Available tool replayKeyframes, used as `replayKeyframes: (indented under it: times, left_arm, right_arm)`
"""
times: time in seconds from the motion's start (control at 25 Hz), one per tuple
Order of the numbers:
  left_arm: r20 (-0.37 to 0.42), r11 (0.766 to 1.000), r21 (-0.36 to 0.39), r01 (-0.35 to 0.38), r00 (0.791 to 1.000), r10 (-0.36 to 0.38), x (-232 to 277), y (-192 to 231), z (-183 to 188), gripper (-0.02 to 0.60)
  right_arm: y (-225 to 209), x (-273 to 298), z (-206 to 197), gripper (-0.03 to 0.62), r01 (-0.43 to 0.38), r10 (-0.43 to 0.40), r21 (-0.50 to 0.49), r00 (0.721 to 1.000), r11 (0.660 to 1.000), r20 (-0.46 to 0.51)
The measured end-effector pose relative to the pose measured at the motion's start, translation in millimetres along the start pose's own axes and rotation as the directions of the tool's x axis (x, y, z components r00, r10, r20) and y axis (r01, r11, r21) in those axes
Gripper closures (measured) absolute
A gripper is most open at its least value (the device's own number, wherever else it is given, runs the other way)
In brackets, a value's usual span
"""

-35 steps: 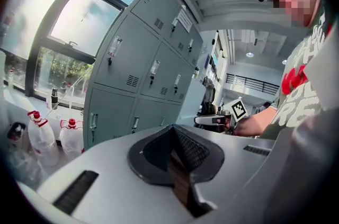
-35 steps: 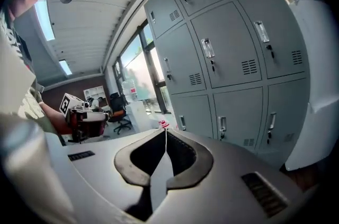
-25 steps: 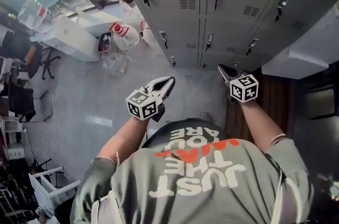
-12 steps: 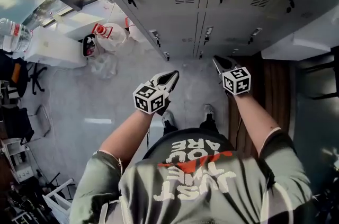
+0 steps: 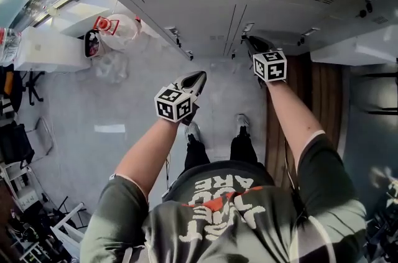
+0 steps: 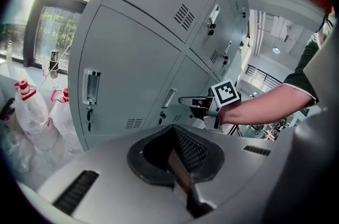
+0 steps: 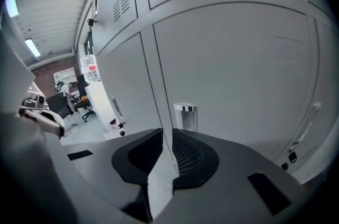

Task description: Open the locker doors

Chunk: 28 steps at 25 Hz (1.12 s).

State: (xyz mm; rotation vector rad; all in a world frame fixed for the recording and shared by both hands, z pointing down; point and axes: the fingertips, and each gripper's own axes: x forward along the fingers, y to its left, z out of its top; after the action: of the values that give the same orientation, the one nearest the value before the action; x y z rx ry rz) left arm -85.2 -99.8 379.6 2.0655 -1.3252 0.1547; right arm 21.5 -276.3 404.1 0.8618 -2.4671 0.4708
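**Two hand-held grippers before a bank of grey lockers, all doors shut**

Left gripper (image 5: 197,77): jaws together, nothing between them, touching nothing; it is held over the floor (image 5: 124,106) and clear of the lockers (image 5: 205,13), whose lower doors and a latch handle (image 6: 91,87) stand ahead of it in the left gripper view. Right gripper (image 5: 250,41): jaws all but together with only a thin slit, nothing in it; it points at a lower door, with a chrome-topped handle (image 7: 185,116) just beyond its tips, apart from them as far as the right gripper view shows. Both are carried on bare forearms. Beside the lockers, at the left of the head view: a clear plastic bag (image 5: 121,28) and a white counter (image 5: 50,47).
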Motion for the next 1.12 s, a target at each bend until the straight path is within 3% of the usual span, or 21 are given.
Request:
replayKeyframes:
  times: [0.2,1.12]
  left_arm:
    - [-0.008,0.999,-0.034,0.003,1.000,-0.003,13,12,-10,0.575]
    - [0.006,0.998,-0.062,0.018,1.000,-0.018,11,14,-14,0.575]
  right_arm:
    - [-16,33,-1,0.442,0.029,-0.029,-0.031,0.999,0.999,-0.021]
    - [-5,55,10,0.411,0.032,-0.034,-0.124,0.999,0.992,-0.012]
